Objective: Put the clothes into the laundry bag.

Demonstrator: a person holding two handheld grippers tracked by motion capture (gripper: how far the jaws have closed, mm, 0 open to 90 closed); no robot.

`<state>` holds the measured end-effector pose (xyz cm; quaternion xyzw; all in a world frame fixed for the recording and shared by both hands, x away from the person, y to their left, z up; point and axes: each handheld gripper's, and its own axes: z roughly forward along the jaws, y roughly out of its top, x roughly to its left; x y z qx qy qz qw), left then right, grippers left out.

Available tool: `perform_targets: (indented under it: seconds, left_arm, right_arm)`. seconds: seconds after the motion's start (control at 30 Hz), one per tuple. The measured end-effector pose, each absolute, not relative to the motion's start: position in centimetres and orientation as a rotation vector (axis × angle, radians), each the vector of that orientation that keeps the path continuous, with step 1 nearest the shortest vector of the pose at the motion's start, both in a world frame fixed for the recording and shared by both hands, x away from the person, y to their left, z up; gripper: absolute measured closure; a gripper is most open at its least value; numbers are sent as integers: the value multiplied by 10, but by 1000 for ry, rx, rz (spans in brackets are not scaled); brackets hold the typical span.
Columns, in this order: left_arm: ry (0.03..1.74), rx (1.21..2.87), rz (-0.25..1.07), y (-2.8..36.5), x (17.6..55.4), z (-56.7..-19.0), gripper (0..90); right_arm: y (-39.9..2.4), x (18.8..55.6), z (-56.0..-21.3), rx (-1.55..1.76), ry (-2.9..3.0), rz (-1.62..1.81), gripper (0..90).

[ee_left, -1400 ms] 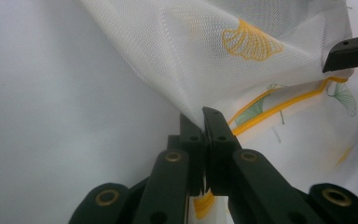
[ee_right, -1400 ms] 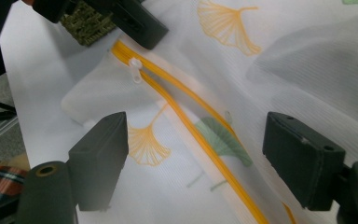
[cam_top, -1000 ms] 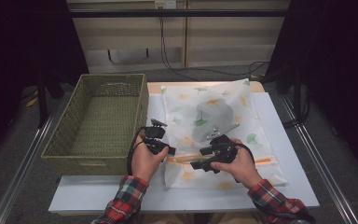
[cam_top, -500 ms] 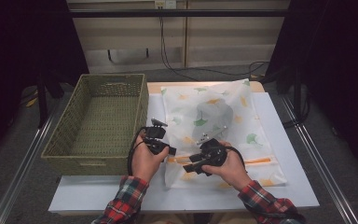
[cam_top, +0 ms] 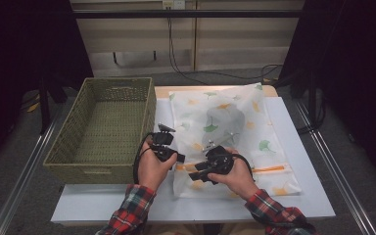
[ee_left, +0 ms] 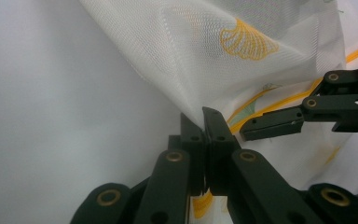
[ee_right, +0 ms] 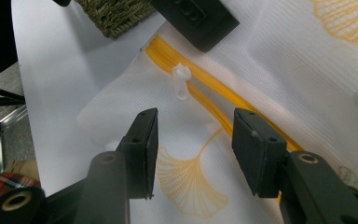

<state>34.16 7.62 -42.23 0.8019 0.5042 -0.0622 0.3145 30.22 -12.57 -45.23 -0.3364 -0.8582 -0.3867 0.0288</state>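
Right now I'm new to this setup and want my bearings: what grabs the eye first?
The white mesh laundry bag with ginkgo-leaf prints lies mid-table, its orange zipper along the near edge. The left tongs pinch its corner, while the right tongs hover open near the white zipper pull. A woven basket sits left.

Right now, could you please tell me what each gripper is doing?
Left gripper: shut on the mesh bag.
Right gripper: open, jaws just been closing above the bag near the zipper pull, not gripping.
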Motion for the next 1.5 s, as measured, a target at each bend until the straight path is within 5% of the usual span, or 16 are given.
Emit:
perform_targets:
  seconds: [1.4, 1.5]
  left_arm:
    - [1342, 2077, -185, 75, 341, -424, 884]
    - [1335, 2084, -191, 76, 341, -424, 884]
  right_arm:
    - [-107, 305, -455, -1016, -2643, -1191, 878]
    - [-108, 305, -454, -1018, -2644, -1192, 836]
